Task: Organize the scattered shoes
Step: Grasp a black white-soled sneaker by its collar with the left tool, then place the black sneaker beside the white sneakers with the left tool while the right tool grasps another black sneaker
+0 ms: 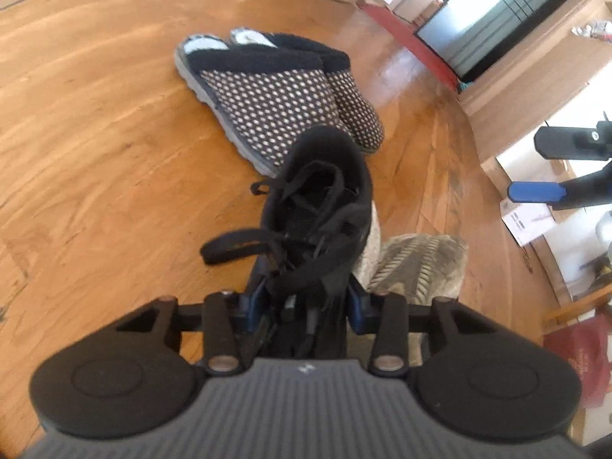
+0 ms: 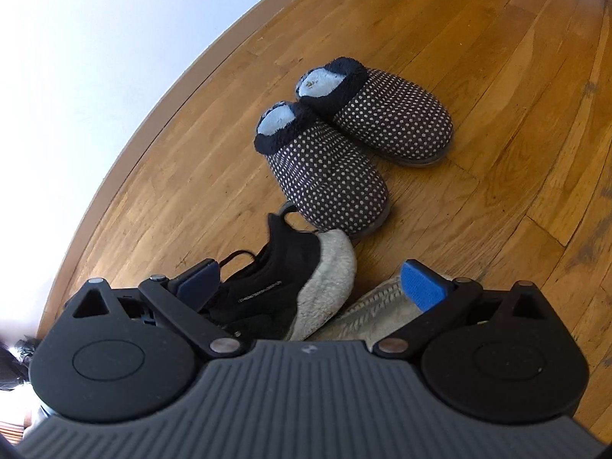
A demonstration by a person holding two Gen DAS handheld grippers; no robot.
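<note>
Left gripper (image 1: 302, 298) clamped on black lace-up sneaker (image 1: 321, 206), held beside grey-soled twin sneaker (image 1: 417, 267), near paired polka-dot fleece slippers (image 1: 275, 107) on wooden plank floor (image 1: 95, 134). Right gripper (image 2: 311, 283) wide, holding nothing. Risk: dangling laces snagging; narrow grip slipping. Sneaker side lettering illegible.

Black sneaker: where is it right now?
In the left wrist view the black sneaker sits centre frame, clamped in the left hand-held gripper, just short of the polka-dot slippers, with a second sneaker, sole showing, at its right.
</note>
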